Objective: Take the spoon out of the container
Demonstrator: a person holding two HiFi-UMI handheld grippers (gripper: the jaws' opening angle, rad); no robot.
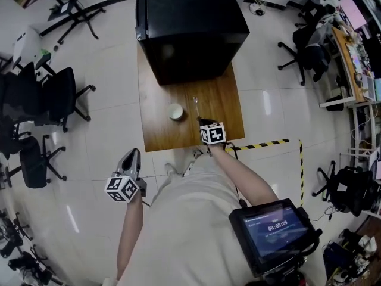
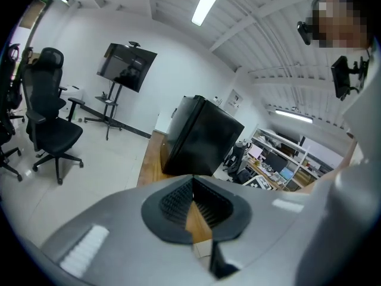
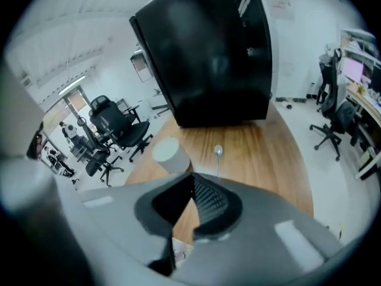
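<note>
From my head, one camera looks steeply down on the bench (image 1: pixel 158 124), while cameras on my left tongs (image 1: pixel 131 155) and right tongs (image 1: pixel 201 120) look along their jaws at that bench and the black cabinet (image 1: pixel 190 25).

The table (image 3: pixel 268 154) is smooth grained wood. The spoon (image 3: pixel 218 151) looks like shiny metal, the container (image 3: pixel 168 154) matt. The black cabinet (image 1: pixel 190 22) is faintly glossy; the floor tiles (image 1: pixel 107 130) gleam.
</note>
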